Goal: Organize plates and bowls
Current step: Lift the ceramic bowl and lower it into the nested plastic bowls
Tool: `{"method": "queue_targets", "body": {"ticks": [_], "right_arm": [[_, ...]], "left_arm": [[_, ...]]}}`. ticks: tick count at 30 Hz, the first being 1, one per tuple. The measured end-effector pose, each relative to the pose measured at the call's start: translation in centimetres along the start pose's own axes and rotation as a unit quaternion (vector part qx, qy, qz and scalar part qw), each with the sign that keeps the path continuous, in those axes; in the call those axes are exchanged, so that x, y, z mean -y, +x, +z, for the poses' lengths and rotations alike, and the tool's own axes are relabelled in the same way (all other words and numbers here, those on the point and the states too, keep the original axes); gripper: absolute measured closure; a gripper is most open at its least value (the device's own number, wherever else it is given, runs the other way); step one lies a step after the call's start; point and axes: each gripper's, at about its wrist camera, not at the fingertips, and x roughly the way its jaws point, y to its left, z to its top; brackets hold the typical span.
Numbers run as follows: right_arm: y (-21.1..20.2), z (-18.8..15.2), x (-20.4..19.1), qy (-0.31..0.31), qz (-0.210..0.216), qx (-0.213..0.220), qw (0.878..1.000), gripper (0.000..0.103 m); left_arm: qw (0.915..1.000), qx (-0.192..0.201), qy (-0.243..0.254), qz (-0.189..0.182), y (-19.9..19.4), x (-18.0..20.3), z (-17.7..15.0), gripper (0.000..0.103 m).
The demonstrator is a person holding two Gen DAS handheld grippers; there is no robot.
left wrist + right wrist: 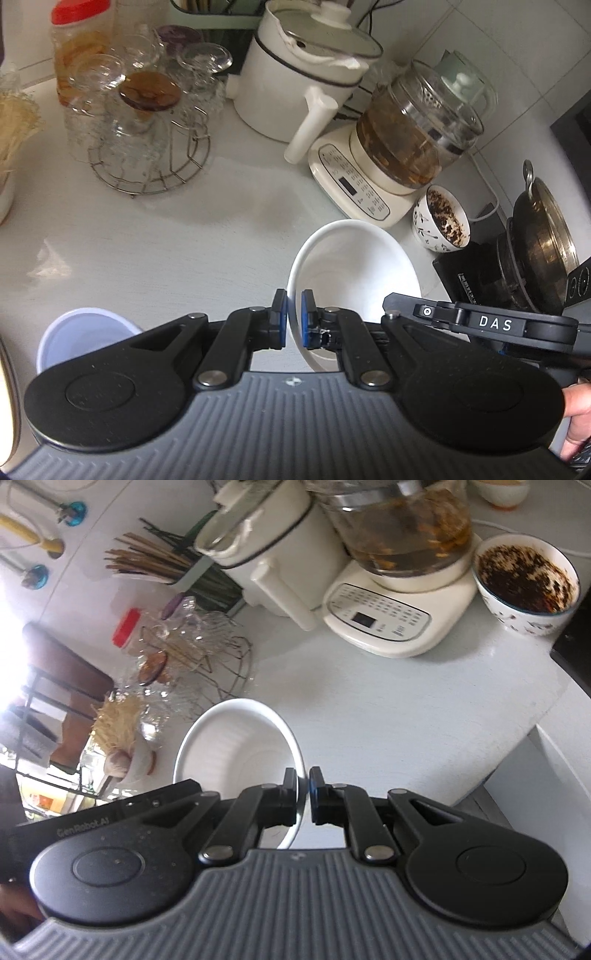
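A white bowl [354,266] hangs tilted above the white counter, held by both grippers at opposite sides of its rim. My left gripper [293,306] is shut on the bowl's left rim, which passes between its blue pads. In the right wrist view the same white bowl [236,738] shows its ribbed inside, and my right gripper [303,786] is shut on its right rim. The right gripper's black body [491,325] reaches in at the right of the left wrist view. A pale blue bowl [81,336] sits on the counter at the lower left.
A patterned bowl with dark dregs [443,225], a glass kettle on a cream base [406,147] and a white pot [306,74] line the back. A wire rack of glasses [147,122] stands left. A metal pan on a stove [543,236] is at the right. The counter edge [524,738] drops off right.
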Motion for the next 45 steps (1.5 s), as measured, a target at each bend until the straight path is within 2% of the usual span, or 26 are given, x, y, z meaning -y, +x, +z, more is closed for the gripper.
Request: {"method": "queue_targets", "body": {"ticks": [7, 13, 27, 36, 45], "right_arm": [[0.3, -0.3, -2.7, -0.025, 0.013, -0.003, 1.0, 0.093], [1.3, -1.2, -5.4, -0.055, 0.026, -0.019, 0.998, 0.093], [4.2, -3.6, -11.8, -0.118, 0.052, -0.055, 0.99, 0.092], [6.8, -5.8, -14.4, -0.159, 0.043, -0.093, 0.982, 0.091], [9.0, -7.2, -15.5, -0.184, 0.022, -0.103, 0.977, 0.091]], "left_arm": [[0.9997, 0.02, -0.014, 0.01, -2.7, -1.9, -0.6, 0.095], [0.9981, 0.035, -0.046, 0.02, -4.9, -4.6, -2.2, 0.095], [0.9894, 0.08, -0.111, 0.05, -10.0, -10.5, -5.8, 0.095], [0.9822, 0.079, -0.153, 0.074, -10.5, -13.8, -8.3, 0.095], [0.9795, 0.072, -0.167, 0.088, -9.5, -15.7, -9.3, 0.095]]}}
